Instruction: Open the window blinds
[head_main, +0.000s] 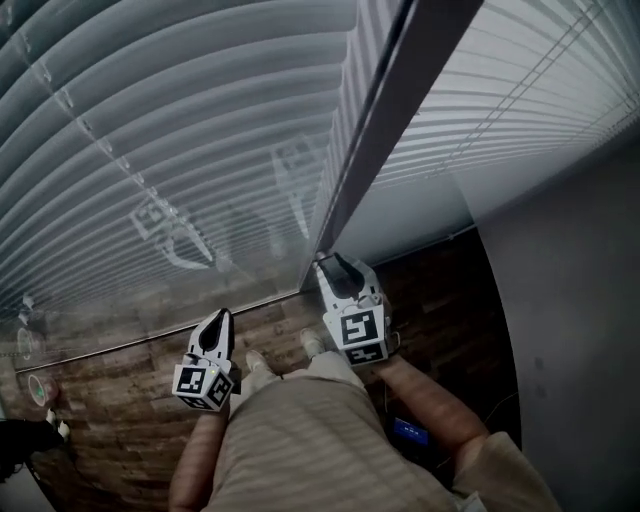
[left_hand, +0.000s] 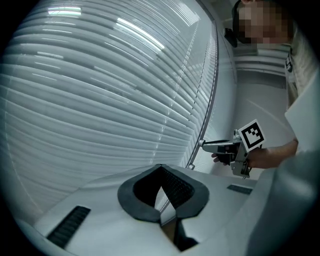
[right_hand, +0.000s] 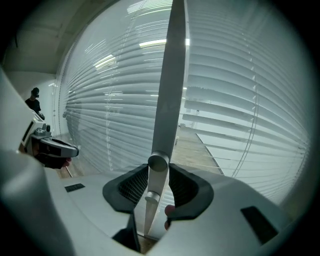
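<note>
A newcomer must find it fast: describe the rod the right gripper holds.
Find the two slatted blinds split by a dark upright post. Beside that post hangs a pale, smooth wand, its lower end clamped in the right gripper. Unlike the thin lift cords, it is thick, straight and round-ended.

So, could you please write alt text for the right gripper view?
The right hand-held gripper is closed on the grey wand that hangs in front of white window blinds, which fill the view. The left hand-held gripper shows small near the left edge.
</note>
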